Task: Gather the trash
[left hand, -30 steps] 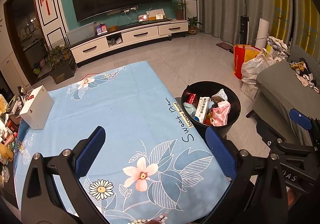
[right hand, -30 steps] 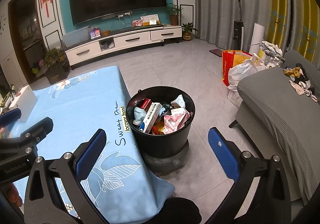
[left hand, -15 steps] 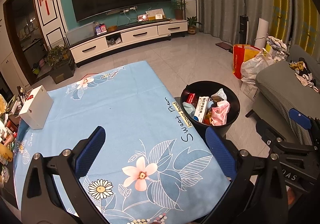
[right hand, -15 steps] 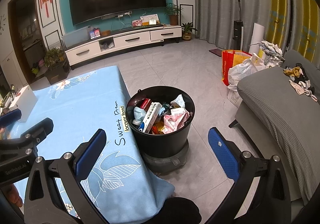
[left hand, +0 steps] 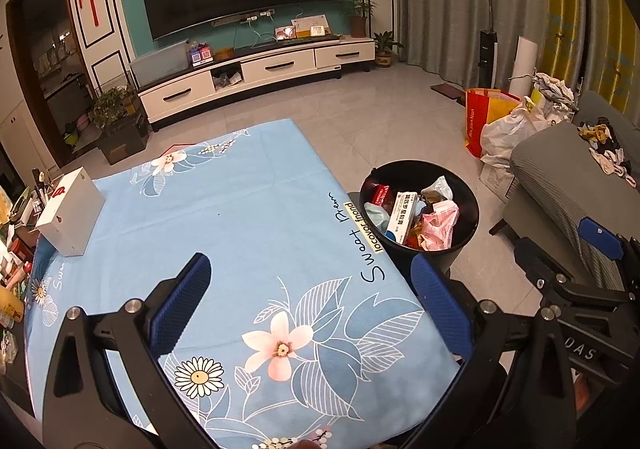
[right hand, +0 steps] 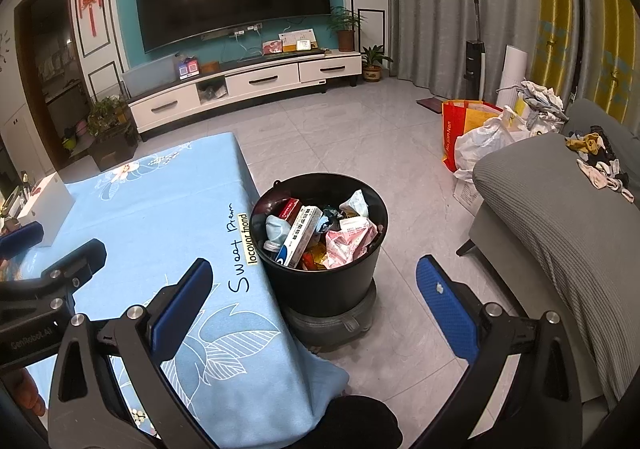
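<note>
One black bin (right hand: 320,249), heaped with trash, stands on the floor just beside my desk (left hand: 240,217). One white box (left hand: 72,217) sits on it. Both my left gripper (left hand: 308,309) and right gripper (right hand: 312,309) gape wide, empty. Only my right view shows the bin's base.

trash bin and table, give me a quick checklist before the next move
1. Left tongs open and holding nothing: ok.
2. Right tongs open and holding nothing: ok.
3. Black trash bin upright on the floor beside the table: ok.
4. Room left in the bin: not ok, trash is piled to just below the rim.
5. Blue tablecloth free of loose trash: ok, only a white box sits on it.
6. Whether the white box is trash: cannot tell.
</note>
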Action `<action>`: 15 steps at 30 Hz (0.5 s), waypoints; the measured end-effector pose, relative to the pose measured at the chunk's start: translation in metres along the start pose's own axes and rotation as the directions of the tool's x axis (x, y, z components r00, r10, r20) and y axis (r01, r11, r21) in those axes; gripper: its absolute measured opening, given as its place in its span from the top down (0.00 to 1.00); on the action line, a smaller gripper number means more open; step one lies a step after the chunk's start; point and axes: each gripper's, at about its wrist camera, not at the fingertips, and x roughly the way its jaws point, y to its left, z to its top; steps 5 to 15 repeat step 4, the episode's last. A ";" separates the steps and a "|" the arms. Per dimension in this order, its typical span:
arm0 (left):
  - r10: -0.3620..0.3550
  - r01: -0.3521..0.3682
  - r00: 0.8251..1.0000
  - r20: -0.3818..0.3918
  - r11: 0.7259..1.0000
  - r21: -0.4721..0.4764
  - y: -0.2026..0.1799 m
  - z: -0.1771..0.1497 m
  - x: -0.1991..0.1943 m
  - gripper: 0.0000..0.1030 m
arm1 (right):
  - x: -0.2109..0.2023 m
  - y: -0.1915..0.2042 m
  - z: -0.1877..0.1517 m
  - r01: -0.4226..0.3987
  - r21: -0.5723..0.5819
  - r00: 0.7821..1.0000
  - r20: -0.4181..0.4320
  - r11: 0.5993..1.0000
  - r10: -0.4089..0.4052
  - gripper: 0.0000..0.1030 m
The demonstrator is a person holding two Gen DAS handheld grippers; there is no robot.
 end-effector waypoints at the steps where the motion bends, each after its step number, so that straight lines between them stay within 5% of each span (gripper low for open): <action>1: 0.002 -0.002 1.000 -0.001 1.000 -0.001 0.000 0.000 0.000 0.03 | 0.000 0.000 0.000 0.001 0.000 1.000 0.000 1.000 -0.001 0.03; 15: 0.006 -0.006 1.000 -0.006 1.000 -0.011 0.001 0.001 0.000 0.03 | 0.000 0.000 0.000 0.002 0.001 1.000 -0.001 1.000 -0.002 0.03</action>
